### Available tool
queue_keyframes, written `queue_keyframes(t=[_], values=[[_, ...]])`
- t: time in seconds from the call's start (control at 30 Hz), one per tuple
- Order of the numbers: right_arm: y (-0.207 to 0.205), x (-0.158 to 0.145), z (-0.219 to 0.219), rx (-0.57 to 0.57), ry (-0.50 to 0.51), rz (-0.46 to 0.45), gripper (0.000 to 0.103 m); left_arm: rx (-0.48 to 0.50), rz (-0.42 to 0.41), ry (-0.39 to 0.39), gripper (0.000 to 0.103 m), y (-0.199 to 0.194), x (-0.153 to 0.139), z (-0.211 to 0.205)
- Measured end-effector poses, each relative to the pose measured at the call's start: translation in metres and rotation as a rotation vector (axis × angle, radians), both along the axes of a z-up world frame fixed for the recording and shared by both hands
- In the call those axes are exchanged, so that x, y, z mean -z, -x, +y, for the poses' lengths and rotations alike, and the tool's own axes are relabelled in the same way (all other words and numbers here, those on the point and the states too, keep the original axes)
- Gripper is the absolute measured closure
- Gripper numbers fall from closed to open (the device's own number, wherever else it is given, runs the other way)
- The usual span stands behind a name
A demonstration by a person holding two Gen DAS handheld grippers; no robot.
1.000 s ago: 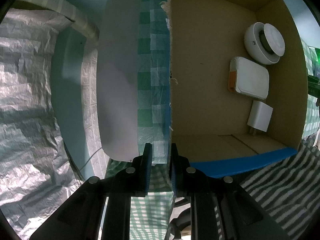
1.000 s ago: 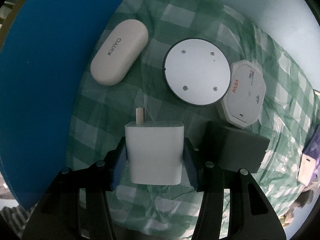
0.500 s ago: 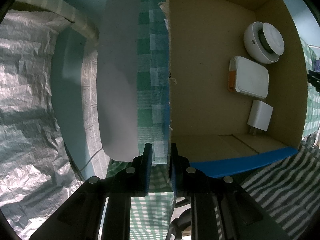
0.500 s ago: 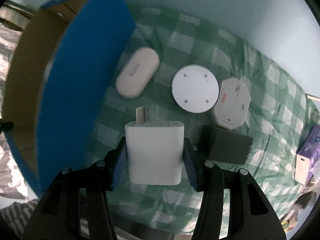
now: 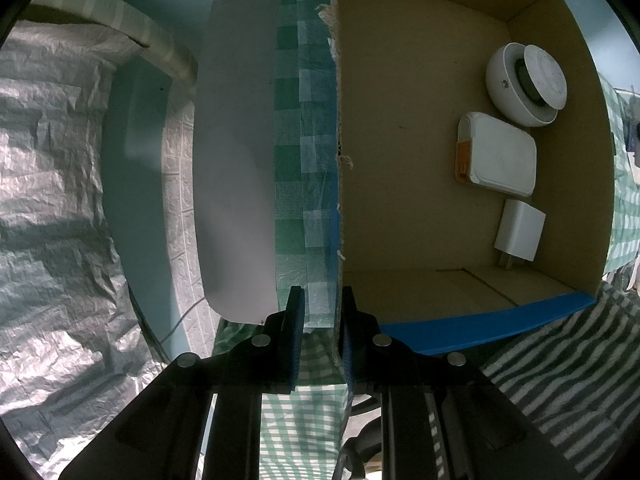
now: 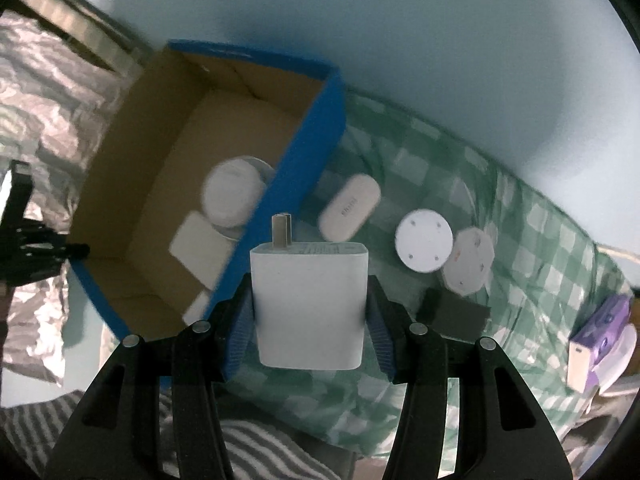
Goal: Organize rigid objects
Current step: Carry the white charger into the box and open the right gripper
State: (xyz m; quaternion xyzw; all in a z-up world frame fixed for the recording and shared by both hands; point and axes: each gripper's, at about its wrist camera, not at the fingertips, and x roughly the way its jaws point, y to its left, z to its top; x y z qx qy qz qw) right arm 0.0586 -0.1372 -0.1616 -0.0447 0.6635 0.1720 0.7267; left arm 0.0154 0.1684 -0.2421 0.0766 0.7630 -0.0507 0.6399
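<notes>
My right tongs (image 6: 308,320) are clamped on a white charger (image 6: 309,304), one blue pad (image 6: 240,324) pressing each side, its metal plug (image 6: 281,231) pointing away from me. I hold it in the air above the edge of the box (image 6: 316,136), over its blue outer wall. Past the charger and to its left, inside the box, lie a round white bowl-shaped gadget (image 6: 232,196) and a flat white case (image 6: 200,248). To the right of the charger, out on the green checked cloth (image 6: 532,248), sit a white oval case (image 6: 350,207), a round white disc (image 6: 424,246) and, touching it, a many-sided white puck (image 6: 470,266). Nearer to my right finger lies a dark grey block (image 6: 460,314), and far right a purple and white package (image 6: 600,340). My left tongs (image 5: 320,328) are pinched nearly shut on the near wall of the box (image 5: 338,208), the torn cardboard edge running straight away from the pads. To the right of that wall, on the brown floor (image 5: 400,160), I see the round gadget (image 5: 524,84) farthest off, then the flat case (image 5: 498,160) with its orange strip, then a second white charger (image 5: 520,230), all along the far side. To the left of the wall hangs a pale flap (image 5: 236,160) over crinkled silver sheeting (image 5: 52,200).
</notes>
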Motion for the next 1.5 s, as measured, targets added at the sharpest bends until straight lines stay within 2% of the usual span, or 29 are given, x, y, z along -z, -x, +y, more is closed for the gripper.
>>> queue_keyframes(t=[0.2,0.33,0.77,1.0,1.07,1.5], values=[[-0.005,-0.021,0.025,-0.063,-0.027,-0.031,0.051,0.0,0.0,0.0,0.086,0.0,0.0,0.0],[-0.008,-0.019,0.046,-0.103,-0.031,-0.034,0.051,0.001,-0.001,0.0,0.086,0.0,0.0,0.0],[0.0,0.018,0.097,-0.233,0.002,0.011,0.052,-0.008,-0.003,0.003,0.086,0.001,0.0,0.0],[0.003,0.032,0.099,-0.23,0.015,0.035,0.053,-0.011,-0.001,0.004,0.086,0.0,0.0,-0.001],[0.003,0.031,0.098,-0.223,-0.004,0.036,0.058,-0.01,0.0,0.003,0.086,0.001,0.001,-0.001],[0.001,0.017,0.088,-0.197,-0.023,-0.002,0.058,0.0,0.001,-0.006,0.086,0.003,0.002,-0.002]])
